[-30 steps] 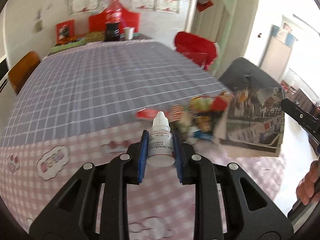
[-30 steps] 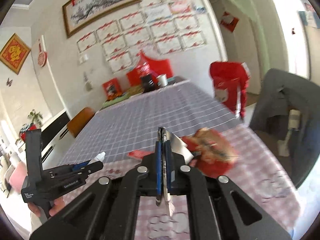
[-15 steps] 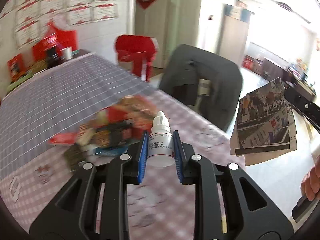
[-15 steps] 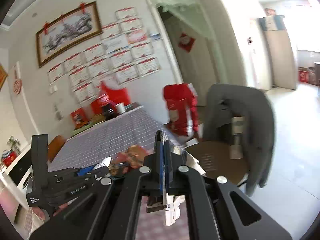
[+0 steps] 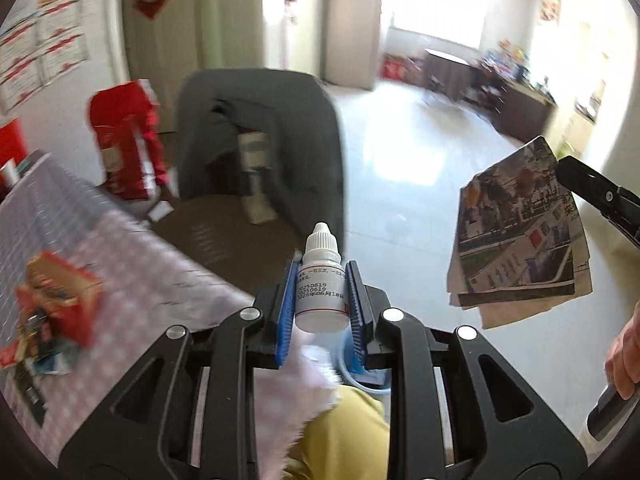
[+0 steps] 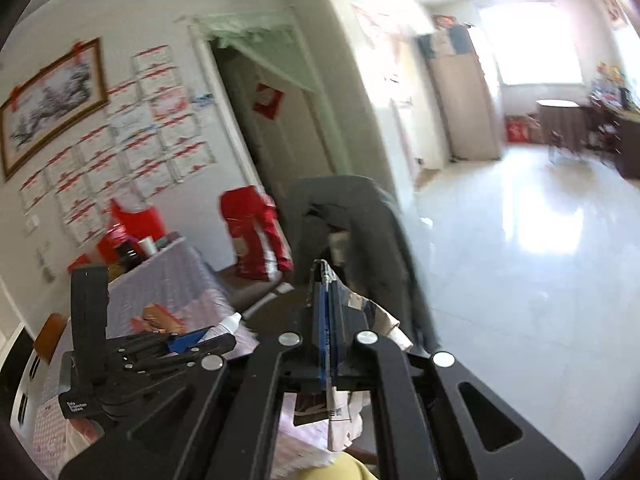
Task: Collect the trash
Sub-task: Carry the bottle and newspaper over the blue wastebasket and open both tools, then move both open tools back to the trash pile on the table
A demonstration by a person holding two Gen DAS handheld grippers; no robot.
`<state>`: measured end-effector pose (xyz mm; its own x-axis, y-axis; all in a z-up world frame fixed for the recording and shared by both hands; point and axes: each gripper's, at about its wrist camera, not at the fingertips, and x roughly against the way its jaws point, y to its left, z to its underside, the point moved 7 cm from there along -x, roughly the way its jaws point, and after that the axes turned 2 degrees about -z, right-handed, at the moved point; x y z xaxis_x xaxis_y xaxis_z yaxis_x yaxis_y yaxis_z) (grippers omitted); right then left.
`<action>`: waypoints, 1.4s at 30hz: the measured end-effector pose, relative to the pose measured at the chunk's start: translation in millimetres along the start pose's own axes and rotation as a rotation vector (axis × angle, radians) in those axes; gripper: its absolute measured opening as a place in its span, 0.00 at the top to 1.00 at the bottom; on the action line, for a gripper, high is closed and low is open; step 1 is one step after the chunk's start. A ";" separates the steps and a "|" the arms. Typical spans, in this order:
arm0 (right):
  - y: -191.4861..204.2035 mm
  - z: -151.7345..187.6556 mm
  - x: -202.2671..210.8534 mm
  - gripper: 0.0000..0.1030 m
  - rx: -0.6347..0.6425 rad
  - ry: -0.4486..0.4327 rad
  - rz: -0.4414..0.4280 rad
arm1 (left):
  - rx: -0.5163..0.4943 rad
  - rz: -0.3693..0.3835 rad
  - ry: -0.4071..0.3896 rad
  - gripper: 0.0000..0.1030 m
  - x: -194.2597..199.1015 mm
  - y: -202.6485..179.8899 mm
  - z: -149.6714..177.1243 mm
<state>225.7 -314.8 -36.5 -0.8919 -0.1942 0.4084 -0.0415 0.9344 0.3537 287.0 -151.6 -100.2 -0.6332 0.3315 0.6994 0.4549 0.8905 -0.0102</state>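
My left gripper (image 5: 322,304) is shut on a small white dropper bottle (image 5: 322,290) with a printed label, held upright past the table's edge. My right gripper (image 6: 326,320) is shut on a folded newspaper (image 6: 340,412); the paper (image 5: 520,236) hangs in the air at the right of the left wrist view, above the floor. The left gripper with the bottle tip (image 6: 230,322) also shows low left in the right wrist view. A pile of red snack wrappers (image 5: 52,312) lies on the pink checked tablecloth (image 5: 160,280).
A chair draped with a grey jacket (image 5: 256,136) stands by the table's corner. A red bag (image 5: 128,136) sits on the floor beside it. A light blue rim (image 5: 360,378) shows below the left fingers. Shiny tiled floor (image 5: 400,168) spreads to the right.
Both grippers have swung right, away from the table toward the chair and floor, keeping the bottle and the newspaper. The wrapper pile has slid to the far left of the left wrist view.
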 end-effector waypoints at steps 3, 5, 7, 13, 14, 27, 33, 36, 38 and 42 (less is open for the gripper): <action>-32.4 10.0 5.2 0.98 -0.033 0.017 0.048 | -0.047 0.050 0.046 0.76 -25.2 -30.4 2.0; -45.4 15.7 6.7 0.98 -0.053 0.028 0.073 | -0.071 0.073 0.076 0.76 -41.4 -49.4 5.8; -64.9 24.0 8.7 0.98 -0.079 0.042 0.099 | -0.086 0.088 0.111 0.76 -59.7 -65.4 10.1; -110.9 46.2 12.0 0.98 -0.141 0.091 0.149 | -0.162 0.018 0.077 0.16 -80.4 -93.5 15.1; -115.6 49.3 11.0 0.98 -0.147 0.098 0.154 | -0.176 0.022 0.075 0.16 -81.5 -96.7 16.2; -119.2 63.0 -39.6 0.41 -0.197 0.227 0.139 | -0.071 -0.054 0.108 0.16 -80.5 -49.4 20.9; -110.2 54.4 -39.5 0.21 -0.176 0.179 0.154 | -0.038 -0.065 0.097 0.16 -70.4 -33.8 20.3; -107.3 58.1 -39.3 0.21 -0.176 0.199 0.154 | -0.028 -0.059 0.095 0.16 -69.6 -28.5 18.7; -105.4 58.6 -39.7 0.21 -0.171 0.205 0.167 | -0.021 -0.047 0.096 0.16 -68.0 -27.8 19.7; -102.5 64.1 -37.4 0.21 -0.170 0.218 0.187 | -0.010 -0.042 0.087 0.16 -62.9 -25.5 20.3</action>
<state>234.5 -384.2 -141.9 -0.7586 -0.1005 0.6437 0.2058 0.9005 0.3831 302.6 -188.8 -158.5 -0.5952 0.2656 0.7584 0.4358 0.8996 0.0270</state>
